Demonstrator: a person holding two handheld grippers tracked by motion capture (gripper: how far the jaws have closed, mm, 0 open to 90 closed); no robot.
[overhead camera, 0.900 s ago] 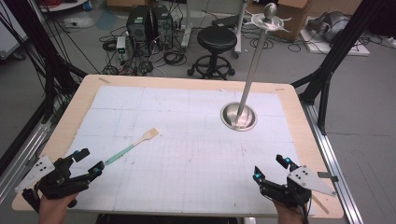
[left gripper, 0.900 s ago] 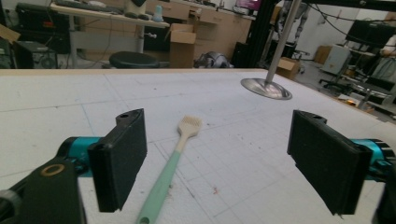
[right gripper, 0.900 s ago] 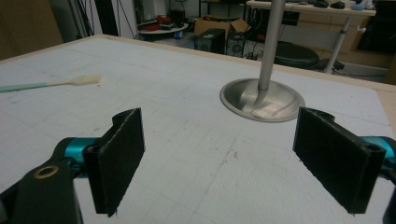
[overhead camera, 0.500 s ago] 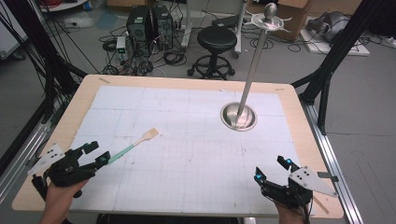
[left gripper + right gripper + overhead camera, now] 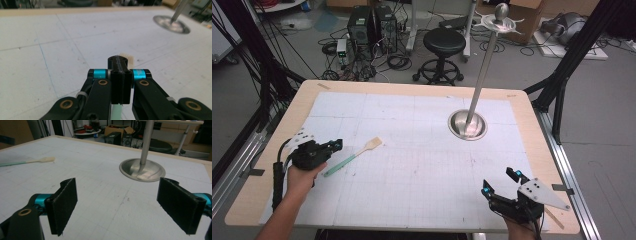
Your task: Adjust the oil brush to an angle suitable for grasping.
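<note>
Where the white gridded mat (image 5: pixel 422 165) covers the wooden table (image 5: pixel 267 165), the count runs: one spatula, one metal stand, two hand-held grippers; no containers on the surface

Item 1: spatula (image 5: pixel 353 156), one, pale wooden blade and mint-green handle, lying flat on the mat toward its left side, blade pointing up and right in the high view. Handle end sits under the left gripper

Item 2: left gripper (image 5: pixel 333 145), one, held in the person's left hand (image 5: pixel 302 175). Jaws pressed together in the left gripper view, green handle passing beneath them, blade tip (image 5: pixel 126 58) showing just beyond; whether the pads pinch the handle cannot be told

Item 3: right gripper (image 5: pixel 501 182), one, at the near right edge, jaws wide apart, nothing between them

Item 4: metal stand (image 5: pixel 468 125), one, round dished base on the mat's far right, tall pole rising from it
</note>
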